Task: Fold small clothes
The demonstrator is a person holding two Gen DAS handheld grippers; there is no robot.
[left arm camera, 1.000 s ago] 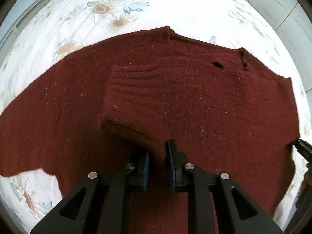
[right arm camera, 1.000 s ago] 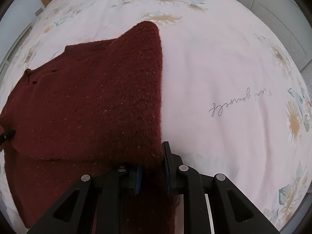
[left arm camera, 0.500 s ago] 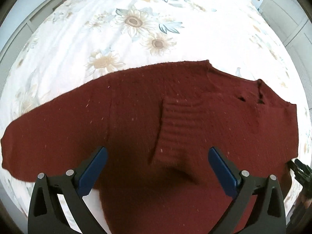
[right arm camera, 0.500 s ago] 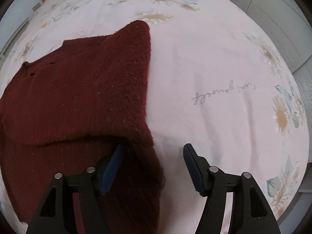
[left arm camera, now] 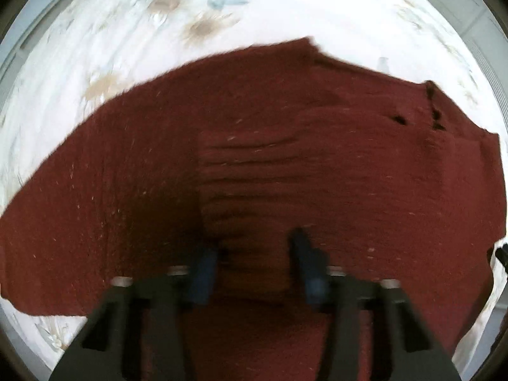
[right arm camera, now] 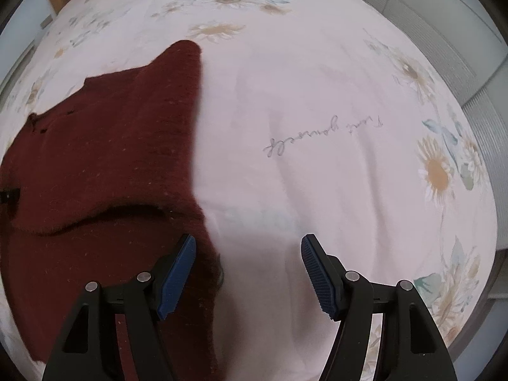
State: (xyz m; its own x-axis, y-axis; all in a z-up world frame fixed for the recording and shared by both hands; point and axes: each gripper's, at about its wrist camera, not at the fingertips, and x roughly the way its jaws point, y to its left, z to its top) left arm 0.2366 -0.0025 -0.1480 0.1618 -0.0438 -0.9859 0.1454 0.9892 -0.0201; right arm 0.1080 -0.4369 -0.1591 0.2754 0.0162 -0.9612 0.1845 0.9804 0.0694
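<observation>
A dark red knitted sweater [left arm camera: 285, 158] lies spread on a flowered bedsheet [left arm camera: 158, 31]. One sleeve with a ribbed cuff [left arm camera: 241, 171] is folded across the body. My left gripper [left arm camera: 254, 260] hovers over the cuff end, jaws partly open around the fabric, blurred by motion. In the right wrist view the sweater [right arm camera: 95, 158] fills the left side, with a folded layer on top. My right gripper [right arm camera: 247, 254] is open and empty; its left finger [right arm camera: 177, 270] is over the sweater's edge, its right finger [right arm camera: 317, 273] over bare sheet.
The bedsheet [right arm camera: 317, 111] has sunflower prints and handwritten script [right arm camera: 320, 136]. White cupboard doors [right arm camera: 444, 16] stand beyond the bed at the right. The other gripper's tip [left arm camera: 501, 254] shows at the sweater's right edge.
Both grippers let go of the sweater and opened. The right one stays open. The left one has since narrowed and moved closer over the ribbed cuff.
</observation>
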